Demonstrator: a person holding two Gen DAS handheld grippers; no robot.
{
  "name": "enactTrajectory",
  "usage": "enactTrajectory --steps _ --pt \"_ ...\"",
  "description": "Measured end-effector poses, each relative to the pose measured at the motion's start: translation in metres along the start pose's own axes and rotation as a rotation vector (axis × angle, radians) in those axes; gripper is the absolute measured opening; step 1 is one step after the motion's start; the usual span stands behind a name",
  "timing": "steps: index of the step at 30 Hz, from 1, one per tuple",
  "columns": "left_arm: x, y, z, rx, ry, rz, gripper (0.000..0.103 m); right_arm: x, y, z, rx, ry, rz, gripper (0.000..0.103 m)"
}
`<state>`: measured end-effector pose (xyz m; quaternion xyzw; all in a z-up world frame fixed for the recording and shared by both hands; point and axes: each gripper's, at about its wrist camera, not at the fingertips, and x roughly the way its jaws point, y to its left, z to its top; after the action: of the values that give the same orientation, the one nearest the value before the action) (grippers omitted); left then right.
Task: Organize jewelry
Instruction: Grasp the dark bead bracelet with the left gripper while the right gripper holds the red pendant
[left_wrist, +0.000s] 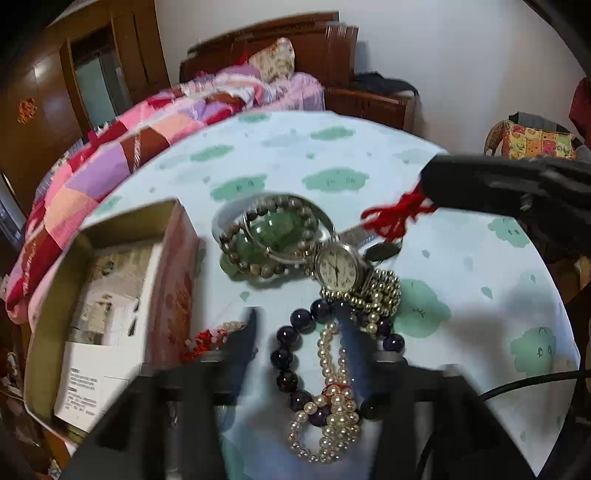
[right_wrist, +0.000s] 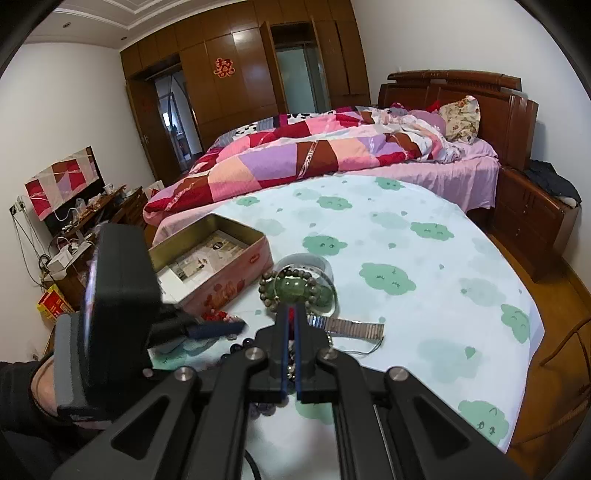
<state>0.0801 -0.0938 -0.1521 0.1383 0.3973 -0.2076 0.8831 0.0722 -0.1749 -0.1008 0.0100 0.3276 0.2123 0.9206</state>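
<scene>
Two grippers worked your heap: left gripper (left_wrist: 295, 325) stood apart over the limp, slippery pearl strand (left_wrist: 330, 402), best pinched mid-loop, while right gripper (right_wrist: 291, 314) was clamped on red cord (left_wrist: 391, 214); farther left lay the tin (right_wrist: 207, 236).

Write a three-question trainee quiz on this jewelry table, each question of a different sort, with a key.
1. True or false: the wristwatch lies inside the pink tin box.
2. What does the right claw pinch? A) pearl strand B) red cord C) watch band
3. Fill in: the left claw is ____ over the dark bead bracelet and pearl strand.

Key
1. False; it lies on the tablecloth beside the box.
2. B, the red cord.
3. Open.
</scene>
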Motion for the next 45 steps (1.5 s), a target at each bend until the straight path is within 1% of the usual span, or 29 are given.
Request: enactTrajectory --steps 1,3,6,7,8,9,10,14,17,19,20,21,22,23,25,26,27,29,34,36,40,45 --pt "-0.004 0.0 0.0 0.002 -0.021 -0.005 0.064 0.0 0.0 0.0 -0.001 0.0 0.0 0.003" --pt "-0.003 0.002 -0.001 -0.004 -0.017 -0.024 0.064 -0.001 0.0 -0.001 -0.001 -0.001 0.002 0.003" --pt "-0.001 0.004 0.0 -0.007 -0.016 -0.028 0.064 -0.001 0.0 -0.001 -0.002 -0.005 -0.001 0.003" --pt "-0.001 0.003 0.0 -0.002 -0.02 -0.032 0.061 -0.002 -0.001 -0.001 0.002 -0.009 -0.003 0.003" --pt "-0.001 0.002 0.0 0.005 -0.021 -0.04 0.048 -0.002 -0.003 0.0 0.007 -0.011 -0.004 0.003" --pt "-0.001 0.0 0.0 0.014 -0.012 -0.051 0.041 -0.003 -0.005 0.0 0.013 -0.012 -0.005 0.004" --pt "-0.001 -0.001 0.0 0.017 -0.006 -0.06 0.038 -0.003 -0.006 0.0 0.016 -0.013 -0.009 0.004" --pt "-0.001 -0.001 -0.002 0.029 -0.004 -0.055 0.038 -0.006 -0.008 0.001 0.022 -0.018 -0.013 0.004" --pt "0.008 0.002 -0.004 0.026 0.029 -0.04 0.038 -0.007 -0.009 0.001 0.02 -0.017 -0.008 0.004" --pt "0.014 0.003 -0.005 0.018 0.047 -0.053 0.038 -0.007 -0.009 0.002 0.016 -0.014 -0.005 0.004" --pt "0.016 0.002 -0.005 0.023 0.051 -0.056 0.037 -0.007 -0.009 0.002 0.015 -0.013 -0.003 0.004" --pt "0.016 0.001 -0.006 0.029 0.05 -0.06 0.032 -0.007 -0.008 0.002 0.015 -0.012 -0.002 0.004" --pt "0.016 -0.001 -0.005 0.044 0.049 -0.063 0.02 -0.007 -0.009 0.002 0.015 -0.01 -0.002 0.004" --pt "0.016 -0.003 -0.005 0.055 0.048 -0.069 0.019 -0.006 -0.007 0.001 0.014 -0.01 -0.002 0.004" --pt "0.013 -0.007 -0.006 0.08 0.045 -0.074 0.013 -0.007 -0.008 0.002 0.016 -0.011 -0.002 0.004" --pt "0.011 -0.007 -0.006 0.078 0.051 -0.078 0.013 -0.007 -0.007 0.001 0.014 -0.012 -0.003 0.004" --pt "0.006 -0.005 -0.006 0.063 0.044 -0.082 0.013 -0.007 -0.007 0.001 0.015 -0.014 -0.005 0.004" --pt "-0.009 -0.001 -0.001 0.039 0.006 -0.108 0.013 -0.008 -0.008 0.002 0.019 -0.02 -0.01 0.004" --pt "-0.065 0.009 0.012 0.001 -0.124 -0.133 0.013 -0.01 -0.01 0.002 0.028 -0.028 -0.018 0.004" --pt "-0.078 0.012 0.016 -0.017 -0.149 -0.155 0.013 -0.011 -0.01 0.003 0.028 -0.03 -0.018 0.004" --pt "-0.103 0.019 0.023 -0.041 -0.213 -0.171 0.013 -0.013 -0.009 0.004 0.026 -0.037 -0.017 0.004" --pt "-0.122 0.03 0.035 -0.048 -0.265 -0.159 0.013 -0.018 -0.007 0.011 0.029 -0.052 -0.002 0.004"
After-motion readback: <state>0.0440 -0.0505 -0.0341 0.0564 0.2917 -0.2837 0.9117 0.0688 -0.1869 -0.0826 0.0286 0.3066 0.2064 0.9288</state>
